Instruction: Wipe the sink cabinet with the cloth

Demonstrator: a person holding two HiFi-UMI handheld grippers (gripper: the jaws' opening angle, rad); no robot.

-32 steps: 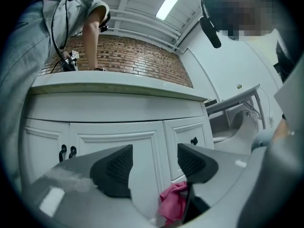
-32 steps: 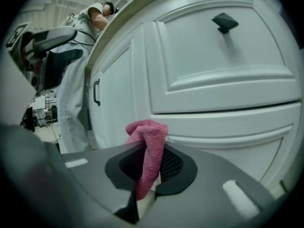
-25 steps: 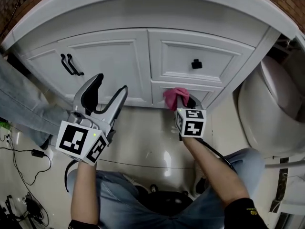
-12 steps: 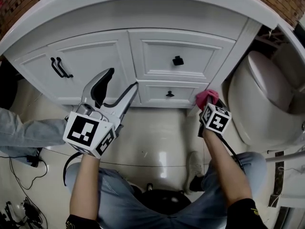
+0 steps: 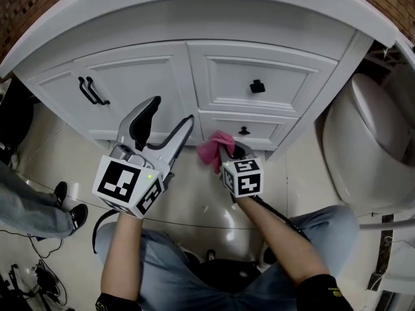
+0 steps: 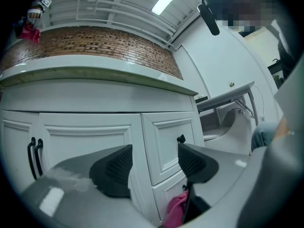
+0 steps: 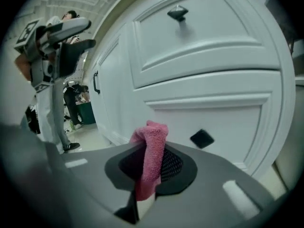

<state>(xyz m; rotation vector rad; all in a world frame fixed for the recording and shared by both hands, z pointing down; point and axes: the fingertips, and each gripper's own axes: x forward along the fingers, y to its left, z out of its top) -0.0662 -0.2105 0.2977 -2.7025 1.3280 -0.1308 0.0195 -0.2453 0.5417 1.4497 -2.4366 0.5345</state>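
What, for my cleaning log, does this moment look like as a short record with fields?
surface: white panelled sink cabinet, black handles, all closed
held item: pink terry cloth, clamped in right gripper
cloth position: by lower drawer; contact unclear
free tool: left gripper, open, empty, off the cabinet

We count two grippers, the left gripper [image 5: 170, 112] and the right gripper [image 5: 227, 149], one pink cloth [image 5: 209, 149], one white sink cabinet [image 5: 194, 76] with two drawers, an upper drawer [image 5: 292, 83] and a lower drawer [image 5: 267, 127], two black knobs [image 5: 257, 86], two black bar handles [image 5: 89, 91], and one toilet [image 5: 363, 135] by its right edge.
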